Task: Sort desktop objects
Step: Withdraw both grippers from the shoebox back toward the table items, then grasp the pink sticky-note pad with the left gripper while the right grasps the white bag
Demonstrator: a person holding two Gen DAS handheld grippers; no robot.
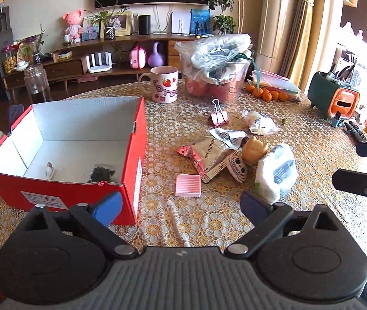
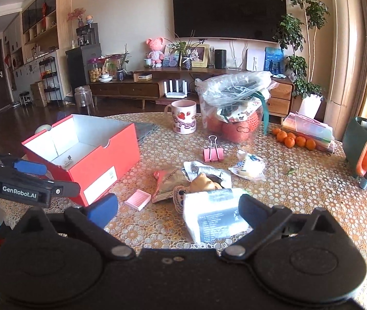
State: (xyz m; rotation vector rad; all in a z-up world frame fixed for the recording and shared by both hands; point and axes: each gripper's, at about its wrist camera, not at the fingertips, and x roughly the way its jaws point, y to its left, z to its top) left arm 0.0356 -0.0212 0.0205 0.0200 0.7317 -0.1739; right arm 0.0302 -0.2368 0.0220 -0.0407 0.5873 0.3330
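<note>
The worktop [image 1: 209, 222], round-edged and covered with a lace-patterned cloth in yellow and white, fills the middle of both views. On its left side stands a red cardboard box [image 1: 129, 180] with a white inside, lid off; in the left wrist view two small bits lie on its floor, a dark crumpled scrap [image 1: 100, 173] and a pale little wrapper [image 1: 49, 171].

At the upper centre a clear plastic bag [image 1: 217, 59] holds reddish round fruit, and just left of it stands a pink and white mug [image 1: 164, 84] printed with strawberries. Right of the bag lies a row of small oranges [image 1: 267, 93] in front of a flat stack of pastel sheets [image 1: 279, 81].

The loose clutter sits at centre right of the frame. A white plastic packet with a dark printed label [image 2: 214, 217] lies nearest the right tool. Behind it lie a crumpled pink and silver snack wrapper [image 1: 204, 157], a tan round figure [image 1: 254, 149], a small white toy with a drawn face [image 1: 237, 168] and a clear wrapped sweet [image 1: 259, 123]. A pink ridged square pad [image 1: 188, 185] lies apart, between the box and the wrapper. A pink binder clip [image 1: 219, 115] with wire handles rests farther up.

The left tool [image 1: 180, 206] stands wide, nothing between its blue pads. The right tool [image 2: 178, 210] also stands wide; the white packet shows between its fingers, but the pads do not press on it.
</note>
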